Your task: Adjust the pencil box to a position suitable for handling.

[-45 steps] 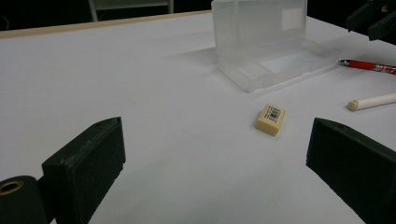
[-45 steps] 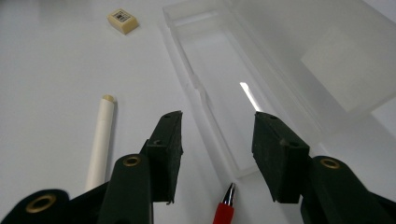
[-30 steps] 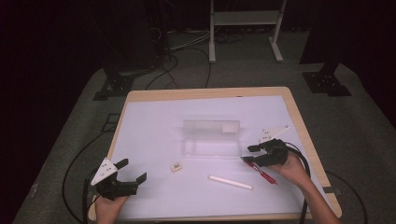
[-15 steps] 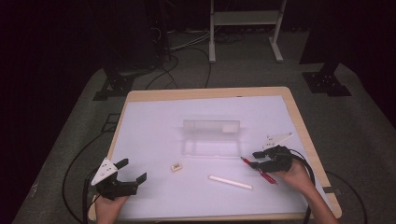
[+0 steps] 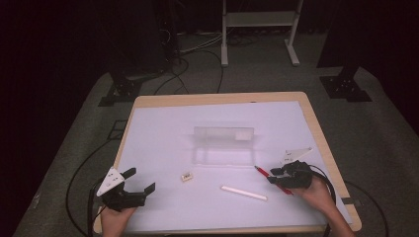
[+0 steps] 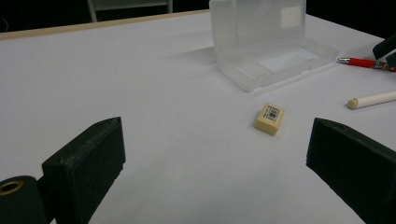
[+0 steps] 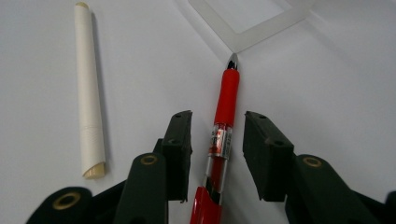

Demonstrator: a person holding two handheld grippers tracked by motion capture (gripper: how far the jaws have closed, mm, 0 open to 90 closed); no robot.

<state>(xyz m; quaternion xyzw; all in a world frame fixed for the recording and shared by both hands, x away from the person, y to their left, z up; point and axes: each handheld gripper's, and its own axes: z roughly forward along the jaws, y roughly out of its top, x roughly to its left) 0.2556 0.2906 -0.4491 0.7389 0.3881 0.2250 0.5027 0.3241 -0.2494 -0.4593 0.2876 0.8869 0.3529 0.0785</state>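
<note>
The left gripper (image 5: 132,186) is held low over the white table (image 5: 163,133), well to the left of the clear plastic case (image 5: 223,146), its jaws spread wide with nothing between them. In the left gripper view a small eraser (image 6: 270,118) is seen lying between that gripper and the case, apart from both. Below the case and to its right, a white stick (image 5: 244,192) is laid flat, its long axis running nearly across the table. Further right, the red pen (image 7: 223,135) is found lying on the table just beside the case's lower right corner; its long axis runs on a slant, and its metal tip is pointed up and to the left at that corner (almost touching it in the right gripper view). The right gripper (image 7: 217,151) is set astride the pen's barrel: its jaws have just been closing, the pen is between them, and a narrow gap is left on each side.
</note>
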